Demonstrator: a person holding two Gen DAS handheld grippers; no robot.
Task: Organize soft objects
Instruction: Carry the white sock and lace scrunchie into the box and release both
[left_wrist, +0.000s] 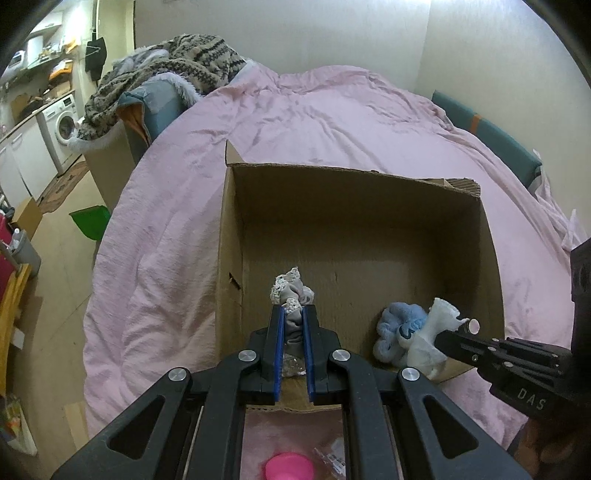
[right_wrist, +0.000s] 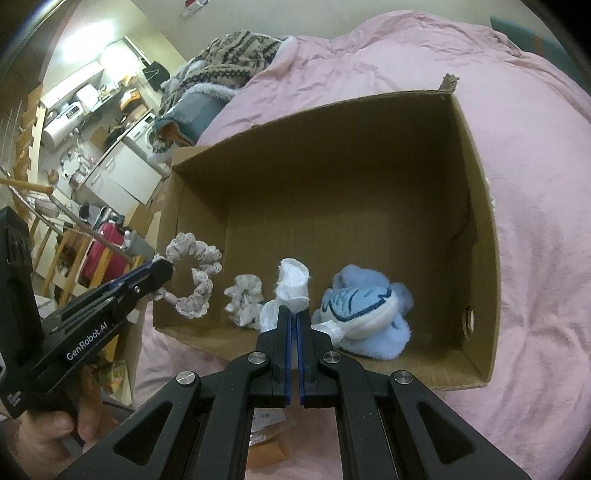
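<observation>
An open cardboard box (left_wrist: 229, 229) (right_wrist: 480, 229) sits on a pink duvet. My left gripper (left_wrist: 293, 311) (right_wrist: 162, 269) is shut on a grey lace-edged scrunchie (left_wrist: 291, 286) (right_wrist: 195, 273), holding it just inside the box's near left corner. My right gripper (right_wrist: 294, 312) (left_wrist: 465, 326) is shut on a white sock-like cloth (right_wrist: 291, 282) (left_wrist: 439, 325) above the box floor. Beside that cloth, a light blue plush toy (right_wrist: 365, 310) (left_wrist: 395, 332) lies in the box. A small white scrunchie (right_wrist: 243, 299) rests on the box floor between the two grippers.
The pink duvet (left_wrist: 332, 118) covers the bed around the box. A patterned knit blanket (left_wrist: 177, 70) is heaped at the bed's far left. A pink object (left_wrist: 290, 465) lies near me, below the box. A hand (right_wrist: 55, 435) holds the left gripper.
</observation>
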